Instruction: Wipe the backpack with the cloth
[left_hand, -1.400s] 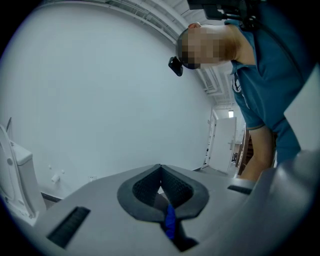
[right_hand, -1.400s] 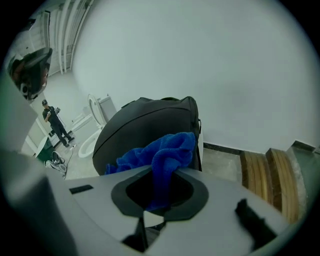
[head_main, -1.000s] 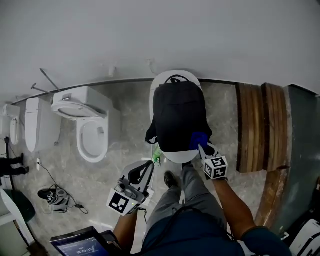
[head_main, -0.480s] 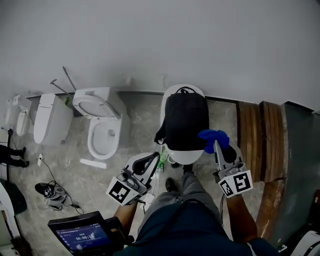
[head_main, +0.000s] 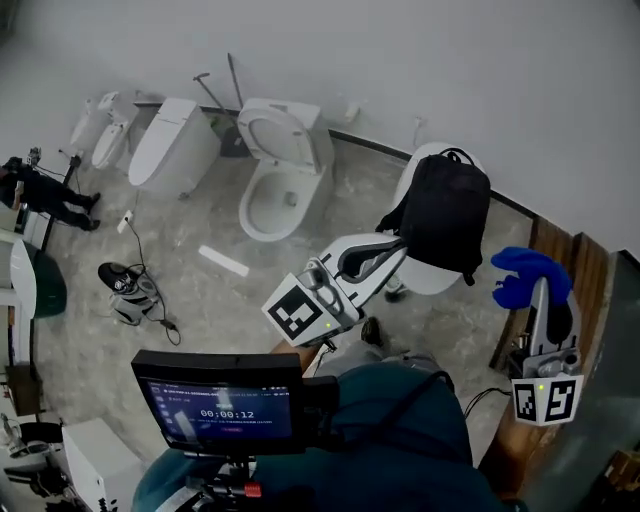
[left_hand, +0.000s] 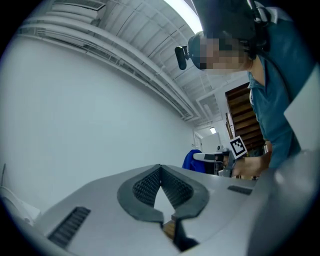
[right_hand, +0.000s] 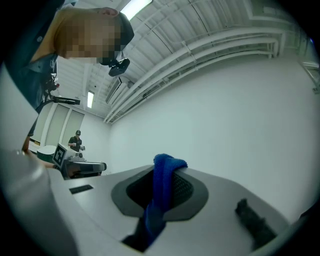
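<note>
Right hand-held gripper (right_hand: 167, 167) clamped on bunched blue cloth (head_main: 528, 270), left hand-held gripper (left_hand: 160, 169) closed, empty, plain black backpack (head_main: 445, 222)

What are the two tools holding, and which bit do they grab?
The right tool pinches the blue cloth partway along, a bunch poking past its tips. The left tool is shut and holds nothing.

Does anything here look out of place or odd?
Yes: the black fabric backpack sits on a white closed toilet, an unusual perch. A loose white strip lies askew on the floor beside the open white toilet. The blue cloth hangs from the right hand-held gripper, off the backpack.
</note>
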